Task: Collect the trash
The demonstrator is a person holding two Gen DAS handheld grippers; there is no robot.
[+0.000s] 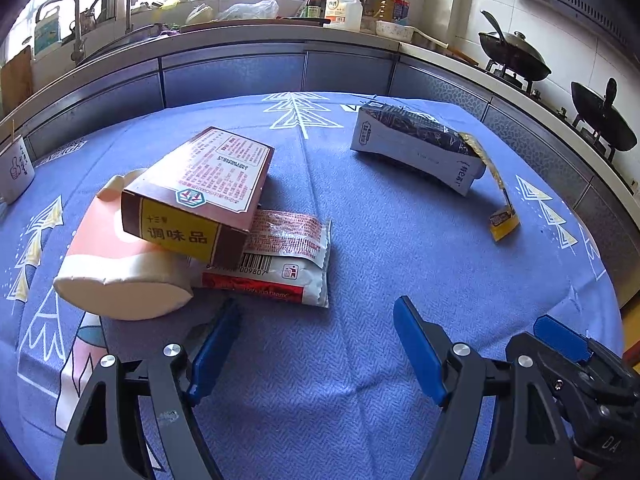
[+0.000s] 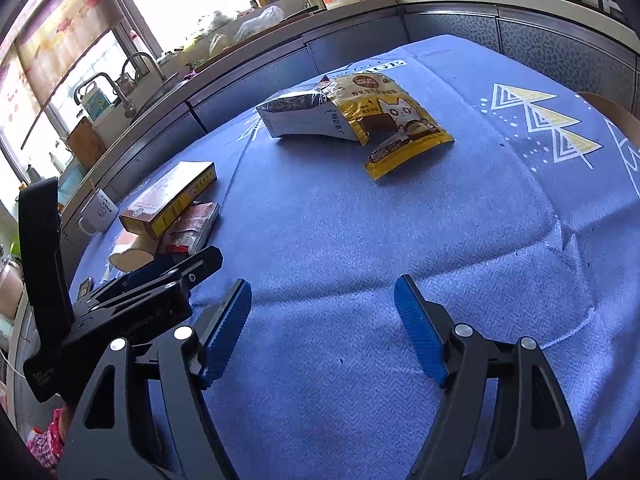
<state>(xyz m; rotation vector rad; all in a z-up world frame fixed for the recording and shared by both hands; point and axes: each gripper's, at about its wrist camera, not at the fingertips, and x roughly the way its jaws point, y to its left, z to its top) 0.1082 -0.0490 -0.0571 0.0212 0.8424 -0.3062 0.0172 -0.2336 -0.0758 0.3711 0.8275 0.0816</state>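
Your left claw [image 1: 316, 344] hangs released over the near part of the worktop [image 1: 360, 220], nothing between its blue pads, only blue cloth beneath. Just beyond its left finger lies a heap of trash: a flattened pink paper cup [image 1: 120, 264], a red-and-white sachet [image 1: 280, 264] beside it, and a brown-and-yellow seasoning box [image 1: 200, 188] tilted on top of both. Your right claw [image 2: 322, 328] is also spread wide and empty, over bare cloth at the near edge, with the other tool close at its left. Well apart, toward the far edge, a white-and-black carton [image 2: 296, 116] lies on its side, and a yellow cat-print pouch [image 2: 396, 124] rests against its open end. Nothing stands between either claw and the trash. A white mug [image 1: 14, 168] sits at the worktop's left edge. Past the far edge runs a kitchen counter [image 1: 240, 32] crowded with bottles, and two woks [image 1: 516, 56] stand at the right.
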